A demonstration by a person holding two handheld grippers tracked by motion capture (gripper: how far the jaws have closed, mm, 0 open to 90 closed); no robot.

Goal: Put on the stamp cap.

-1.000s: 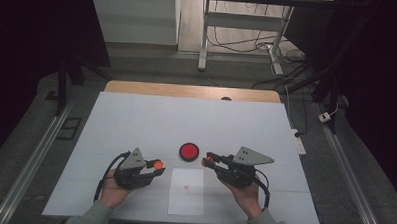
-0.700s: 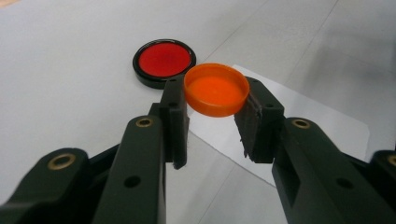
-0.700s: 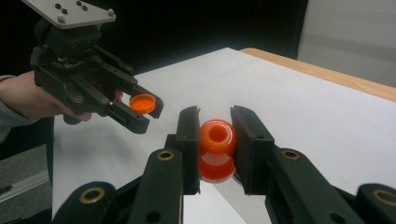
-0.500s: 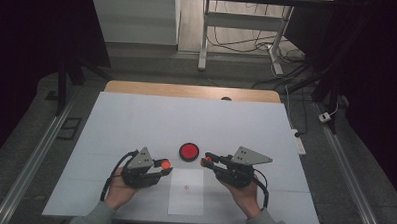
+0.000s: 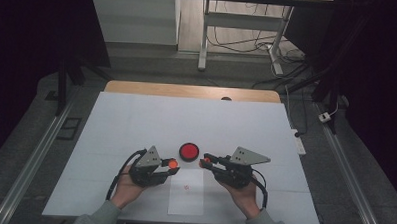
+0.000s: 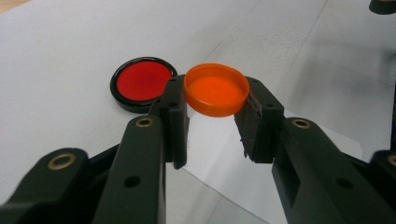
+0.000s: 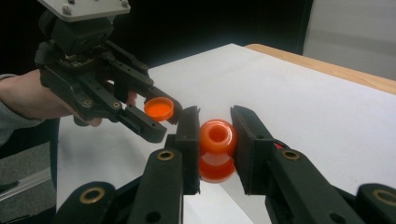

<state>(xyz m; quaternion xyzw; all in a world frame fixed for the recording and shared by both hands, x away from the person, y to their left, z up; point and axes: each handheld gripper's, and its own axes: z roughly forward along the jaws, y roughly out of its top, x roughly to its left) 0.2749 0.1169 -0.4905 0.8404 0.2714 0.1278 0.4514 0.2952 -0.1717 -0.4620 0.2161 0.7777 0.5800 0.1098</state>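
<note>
A white-topped table (image 5: 136, 125) stands on grey floor (image 5: 153, 65); dark surroundings, cables (image 5: 239, 41) behind.

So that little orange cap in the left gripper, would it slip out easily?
Possibly. The orange cap is pinched only at its rim by the left gripper, and its glossy plastic looks slick. It seems thin and light, so a gentle squeeze probably holds it; harder pressure might flex it.

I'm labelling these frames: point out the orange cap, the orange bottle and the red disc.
orange cap (image 6: 216, 89), left gripper view, on its inner floor.
orange bottle (image 7: 217, 135), right gripper view, on its open neck.
red disc (image 5: 188, 151), high view, on its red centre.
</note>
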